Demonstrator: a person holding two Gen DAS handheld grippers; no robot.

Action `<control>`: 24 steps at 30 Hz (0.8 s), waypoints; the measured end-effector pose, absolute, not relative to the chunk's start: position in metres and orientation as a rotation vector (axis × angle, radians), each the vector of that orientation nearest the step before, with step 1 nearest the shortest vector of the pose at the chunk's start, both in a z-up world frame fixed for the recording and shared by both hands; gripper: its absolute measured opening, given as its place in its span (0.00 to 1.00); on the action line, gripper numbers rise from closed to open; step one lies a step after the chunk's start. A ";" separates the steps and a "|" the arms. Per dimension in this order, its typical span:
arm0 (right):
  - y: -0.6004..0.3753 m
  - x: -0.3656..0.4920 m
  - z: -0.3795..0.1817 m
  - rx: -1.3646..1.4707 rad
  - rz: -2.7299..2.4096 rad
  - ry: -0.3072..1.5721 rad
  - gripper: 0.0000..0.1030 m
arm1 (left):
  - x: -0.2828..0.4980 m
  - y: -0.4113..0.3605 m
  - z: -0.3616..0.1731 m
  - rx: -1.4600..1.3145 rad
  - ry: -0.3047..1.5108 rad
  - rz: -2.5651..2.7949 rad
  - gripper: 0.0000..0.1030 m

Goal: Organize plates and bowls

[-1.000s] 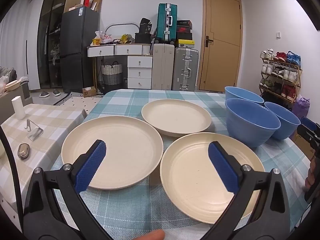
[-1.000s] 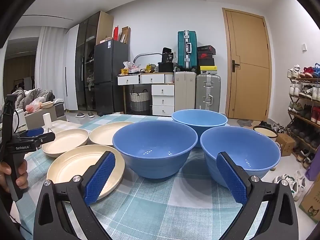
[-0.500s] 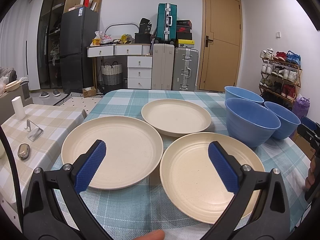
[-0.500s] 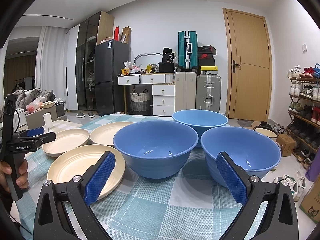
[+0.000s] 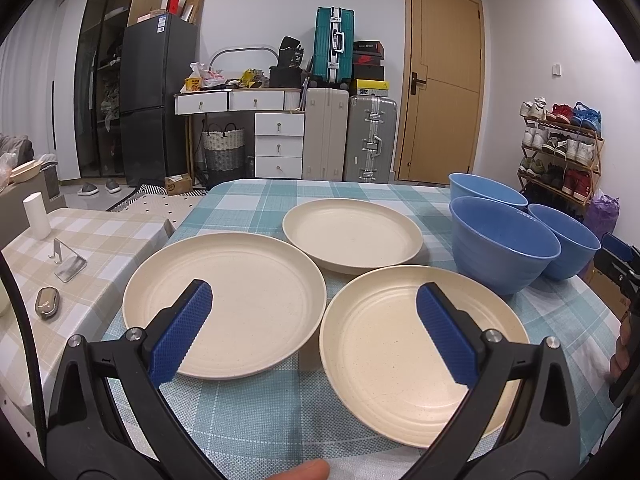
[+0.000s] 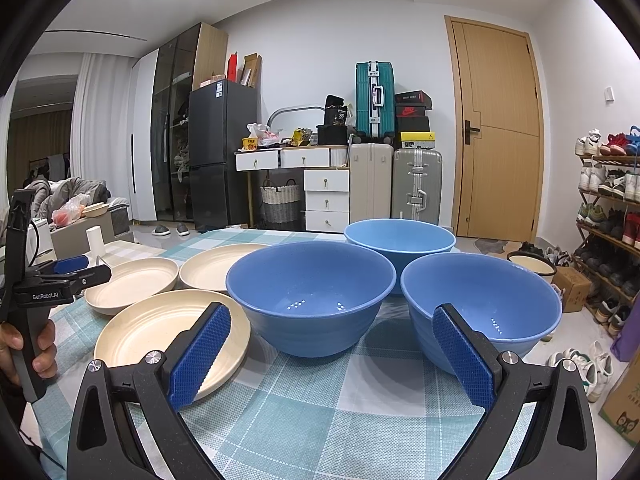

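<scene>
could slip: smooth, shiny plates, thin rims lying flat on the cloth [image 5: 256, 412], so little for a jaw to get under. could scrape or push a plate into the one beside it, since near plate [image 5: 420, 352] and left plate [image 5: 224, 304] sit almost touching. could tip a bowl if pinched by one wall only; round sides, deep, easy to roll. could knock near bowl [image 6: 310, 300] into right bowl [image 6: 480, 308], packed close together, with far bowl [image 6: 400, 238] just behind and between them.

left gripper [image 5: 314, 326]: jaws wide apart, nothing held, hanging above the table edge. left plate past the left jaw, near plate past the right jaw, far plate [image 5: 352, 236] ahead between the two jaws and further back.

right gripper [image 6: 330, 356]: jaws wide apart too, nothing held. near bowl straight ahead between the jaws, right bowl behind the right jaw, near plate off beside the left jaw.

plates: cream, round, flat, low raised rim, faint rings inside, tiny specks. bowls: blue, round, deep, soft ridges low on the outside, glossy inside with little light spots. pads [image 6: 200, 356]: blue, bumpy like rubber, good for grip. cloth: soft checks, green-blue and white, may bunch up if dragged.

nothing stacked yet, by the look of it.
</scene>
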State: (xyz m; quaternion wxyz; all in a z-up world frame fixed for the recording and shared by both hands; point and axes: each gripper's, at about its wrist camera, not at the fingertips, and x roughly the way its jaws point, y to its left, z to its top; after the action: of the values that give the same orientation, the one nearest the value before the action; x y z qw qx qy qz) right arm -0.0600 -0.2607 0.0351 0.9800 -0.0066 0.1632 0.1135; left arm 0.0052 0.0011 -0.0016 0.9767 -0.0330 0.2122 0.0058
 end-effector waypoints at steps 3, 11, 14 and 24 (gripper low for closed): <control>-0.257 -0.055 0.031 -0.012 0.229 0.329 1.00 | 0.004 0.001 -0.001 -0.067 0.425 0.013 0.99; -0.256 -0.056 0.031 -0.013 0.230 0.328 1.00 | 0.005 0.001 -0.001 -0.068 0.428 0.011 0.99; -0.256 -0.055 0.032 -0.014 0.229 0.330 1.00 | 0.004 0.001 -0.001 -0.068 0.425 0.012 0.99; -0.256 -0.056 0.032 -0.013 0.231 0.330 1.00 | 0.004 0.000 -0.001 -0.068 0.424 0.012 0.99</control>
State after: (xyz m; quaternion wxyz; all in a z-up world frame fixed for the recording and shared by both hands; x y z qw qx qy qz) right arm -0.0560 -0.2556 0.0319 0.9798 -0.0063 0.1637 0.1146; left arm 0.0036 0.0004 -0.0010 0.9770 -0.0335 0.2106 0.0060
